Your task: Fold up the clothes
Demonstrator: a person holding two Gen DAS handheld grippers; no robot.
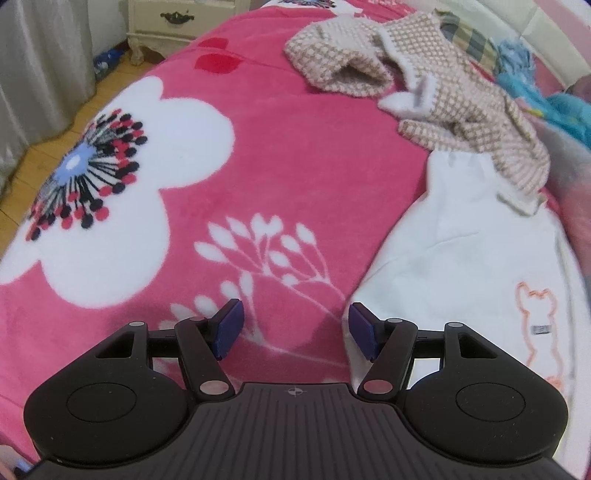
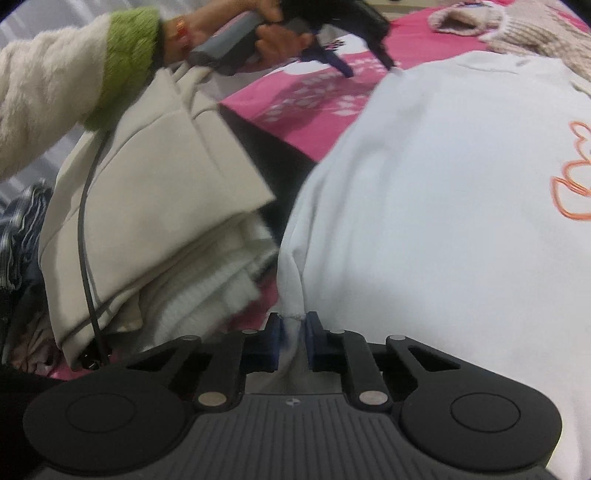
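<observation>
I hold two grippers over the bed [image 1: 258, 155], which is covered by a pink blanket with white flowers. My left gripper [image 1: 295, 332] stands open with nothing between its blue pads, hovering above the blanket just beside the edge of the white sweatshirt [image 1: 461, 251]. My right gripper [image 2: 293, 339] is clamped on a bunched corner of that same sweatshirt's hem — the cloth is pinched between the pads.

I count one white sweatshirt with an orange outline drawing, lying spread on the blanket at my right, and one beige-and-white checked knit garment [image 1: 436, 85] crumpled beyond it, its edge overlapping the sweatshirt's far end. Behind the knit lie some blue fluffy fabric [image 1: 535, 85] and a striped cloth, too bunched to name.

Only the left wrist view shows the one cream nightstand [image 1: 177, 26] on the wooden floor and the grey curtain at the bed's far side. Only the right wrist view shows a stack of folded cream and white clothes [image 2: 159, 221] beside the sweatshirt, my left hand [image 2: 236, 37] in a fluffy sleeve with a green cuff — and a thin black cable hanging from it.
</observation>
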